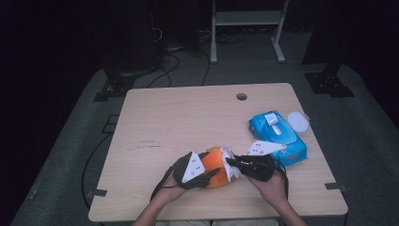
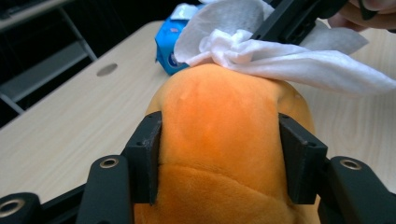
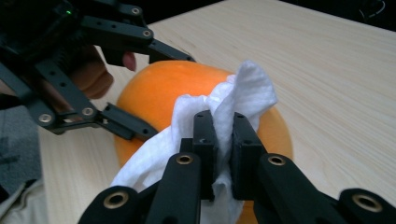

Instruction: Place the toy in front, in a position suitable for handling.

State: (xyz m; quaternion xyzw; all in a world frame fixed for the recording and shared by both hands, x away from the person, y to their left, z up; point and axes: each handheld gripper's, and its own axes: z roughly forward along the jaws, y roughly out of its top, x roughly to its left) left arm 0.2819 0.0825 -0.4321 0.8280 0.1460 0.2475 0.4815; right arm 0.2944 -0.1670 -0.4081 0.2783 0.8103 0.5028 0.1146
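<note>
An orange plush toy (image 1: pixel 214 159) lies near the table's front edge. My left gripper (image 1: pixel 211 168) comes in from the left and is shut on it. In the left gripper view both pads press the toy's (image 2: pixel 224 98) sides, with the gripper (image 2: pixel 219 121) around its near half. My right gripper (image 1: pixel 230 162) is shut on a crumpled white wipe (image 1: pixel 233 173) that rests against the toy's right side. In the right gripper view its jaws (image 3: pixel 223 119) pinch a fold of the wipe (image 3: pixel 252 88) over the orange toy (image 3: pixel 163 84), and the left gripper (image 3: pixel 173 97) holds the toy farther off.
A blue wet-wipe pack (image 1: pixel 277 134) lies at the right of the wooden table (image 1: pixel 179 117), with a round white lid (image 1: pixel 298 121) beside it. A cable hole (image 1: pixel 241 96) sits near the far edge. A metal frame (image 1: pixel 247 19) stands on the floor behind.
</note>
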